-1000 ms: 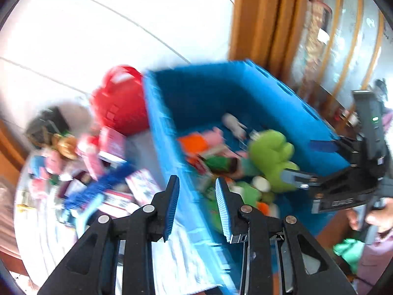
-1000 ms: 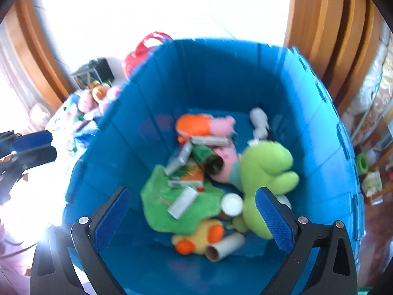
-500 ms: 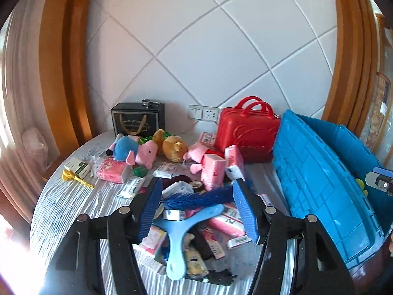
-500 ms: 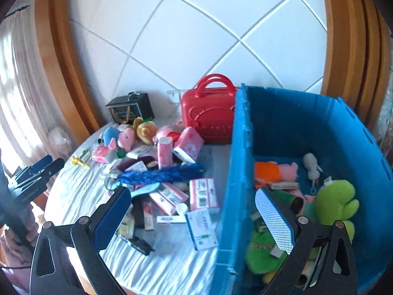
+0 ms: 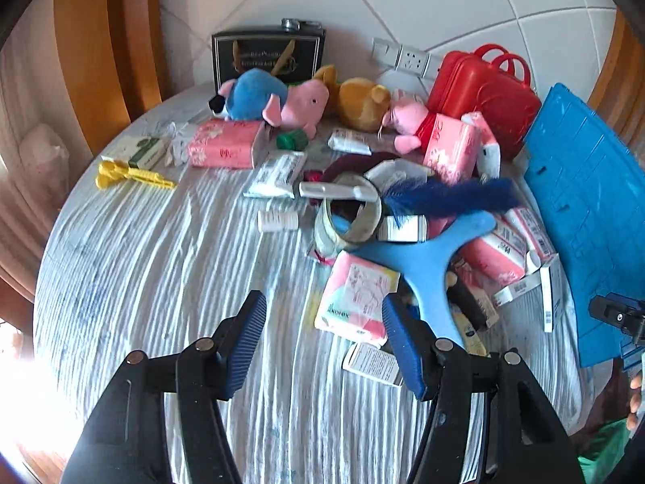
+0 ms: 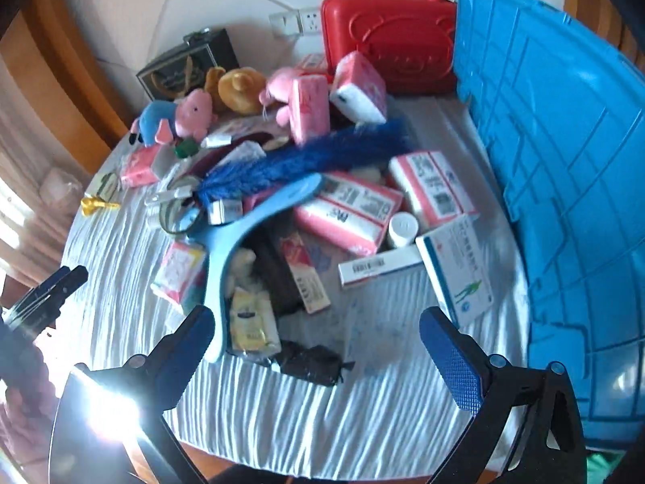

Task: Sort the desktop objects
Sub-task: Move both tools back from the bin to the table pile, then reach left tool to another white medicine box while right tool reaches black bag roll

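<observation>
A round table with a striped cloth (image 5: 141, 250) holds a heap of objects: a light blue boomerang-shaped toy (image 5: 427, 258) (image 6: 242, 222), a dark blue feather duster (image 5: 447, 195) (image 6: 306, 157), pink tissue packs (image 5: 225, 149) (image 6: 346, 209), a tape roll (image 5: 350, 218), plush pigs (image 5: 298, 105) (image 6: 193, 113) and medicine boxes (image 6: 455, 266). My left gripper (image 5: 322, 343) is open and empty above the cloth, just short of a pink pack (image 5: 354, 302). My right gripper (image 6: 318, 355) is open and empty over the near edge, by a black bag (image 6: 310, 363).
A blue crate (image 5: 592, 201) (image 6: 564, 161) stands at the table's right side. A red toy suitcase (image 5: 483, 92) (image 6: 387, 44) and a black gift box (image 5: 266, 56) stand at the back wall. Yellow scissors (image 5: 129, 175) lie at the left.
Both grippers swung away from the crate's inside to the table and dropped closer to the heap. The left gripper opened wider; the right stayed open.
</observation>
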Motion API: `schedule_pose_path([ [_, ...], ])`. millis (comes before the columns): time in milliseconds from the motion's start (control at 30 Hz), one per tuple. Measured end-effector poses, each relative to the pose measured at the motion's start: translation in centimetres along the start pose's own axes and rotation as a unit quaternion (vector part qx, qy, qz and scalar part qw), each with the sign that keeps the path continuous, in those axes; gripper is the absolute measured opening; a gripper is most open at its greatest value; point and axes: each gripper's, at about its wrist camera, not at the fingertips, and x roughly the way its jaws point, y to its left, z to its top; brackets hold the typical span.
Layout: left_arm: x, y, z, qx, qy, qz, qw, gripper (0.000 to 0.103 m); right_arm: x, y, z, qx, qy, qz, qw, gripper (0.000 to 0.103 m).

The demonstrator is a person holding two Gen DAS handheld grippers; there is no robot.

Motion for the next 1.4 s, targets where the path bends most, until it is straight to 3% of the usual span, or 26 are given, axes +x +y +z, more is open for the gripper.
schedule_pose_path([
  [200,5.1,-1.9,-2.9,-0.008,0.078,-0.018,0.9967,0.059,5.2,-1.0,-1.9,0.028,0.055,-0.005,0.998,0.103],
  [467,10.5,-4.4,-5.2,-0.052,0.137,-0.014,0.9891,0.059,9.4,-2.1,-3.6,0.027,0.097,-0.003,0.995,0.103],
  [733,9.0,-2.8,-7.1,-0.051,0.123,-0.032,0.9906,0.055,11.0,-1.3,-3.8,0.011,0.108,0.047,0.993,0.103],
  [800,8.0,-2.1,-7.6,-0.038,0.118,-0.022,0.9921,0.049,11.0,-0.7,-3.7,0.003,0.106,0.055,0.993,0.103],
  [967,6.4,-0.2,-8.7,-0.022,0.122,0.017,0.9922,0.048,11.3,0.6,-3.6,-0.016,0.105,0.058,0.993,0.103],
  [1100,5.1,0.2,-8.1,-0.083,0.108,-0.024,0.9904,0.048,11.4,1.1,-3.7,-0.026,0.11,0.057,0.992,0.102],
  [1167,5.1,-1.0,-8.0,-0.087,0.11,-0.052,0.9887,0.048,11.4,1.0,-3.6,-0.027,0.109,0.051,0.992,0.102],
  [1267,6.3,-4.0,-8.3,-0.048,0.122,-0.06,0.9896,0.048,11.5,0.4,-3.6,-0.022,0.112,0.039,0.993,0.102],
  [1333,6.6,-5.9,-8.2,-0.008,0.096,-0.031,0.9949,0.048,11.6,-0.3,-3.8,-0.022,0.118,0.03,0.992,0.102],
  [1400,7.0,-6.5,-7.8,0.024,0.095,-0.014,0.9951,0.048,11.9,-0.9,-4.0,-0.024,0.126,0.025,0.991,0.103],
])
